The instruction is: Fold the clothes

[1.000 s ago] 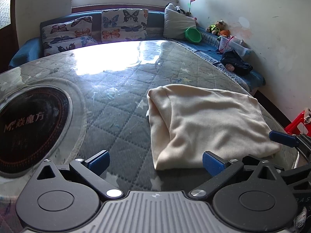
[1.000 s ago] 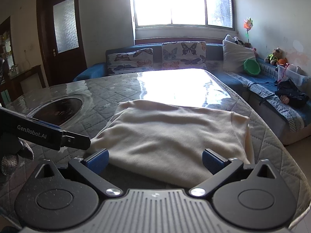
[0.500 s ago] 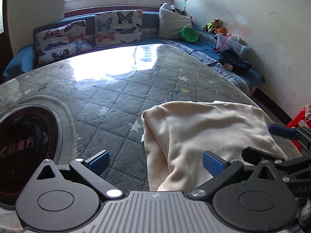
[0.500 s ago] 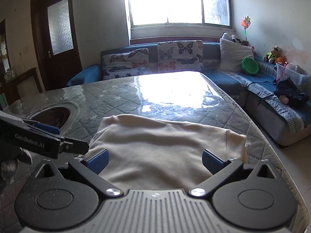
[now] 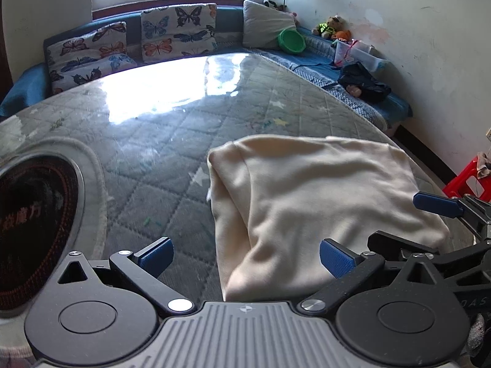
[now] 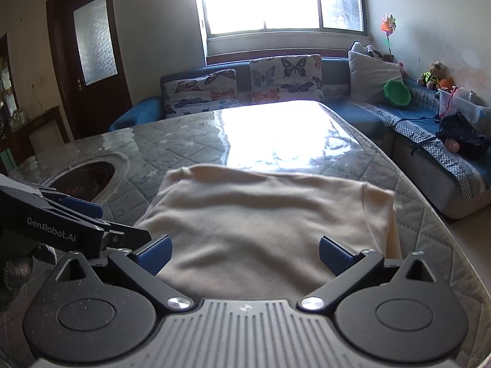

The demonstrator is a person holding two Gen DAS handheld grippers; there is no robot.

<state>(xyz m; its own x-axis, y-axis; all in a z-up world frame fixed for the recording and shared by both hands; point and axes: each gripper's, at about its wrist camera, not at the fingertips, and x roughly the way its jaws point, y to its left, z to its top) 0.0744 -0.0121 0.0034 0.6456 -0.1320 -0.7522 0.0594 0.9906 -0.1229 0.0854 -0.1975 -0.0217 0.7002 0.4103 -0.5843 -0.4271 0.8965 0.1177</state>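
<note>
Cream garment, already folded into a thick rectangle, lying flat on the quilted, glass-topped table toward its near right part, with one doubled edge showing along the left side in the left wrist view. Judged close to finished: layers stacked squarely, no sleeve or hem trailing out, so probably set here at the near edge for easy reach by both tools.

Left claw spread wide, blue pads apart and gripping nothing, hovering low over the garment's near left corner; one pad over bare table, the other over cloth. Right claw likewise wide open and empty, aimed straight across the middle of the folded piece, pads above the cloth near its front edge. Contact with the fabric not clear from either view. Each tool visible at the edge of the other's picture, so standing close side by side.

Around: round dark inset hotplate sunk in the table to the left, well apart from the cloth. Beyond the table, blue sofa with butterfly cushions, green bowl, stuffed toys, a dark bundle of clothing, and a red stool by the wall. Nothing lying on the table between claws and garment; strong window glare on the glass farther back.
</note>
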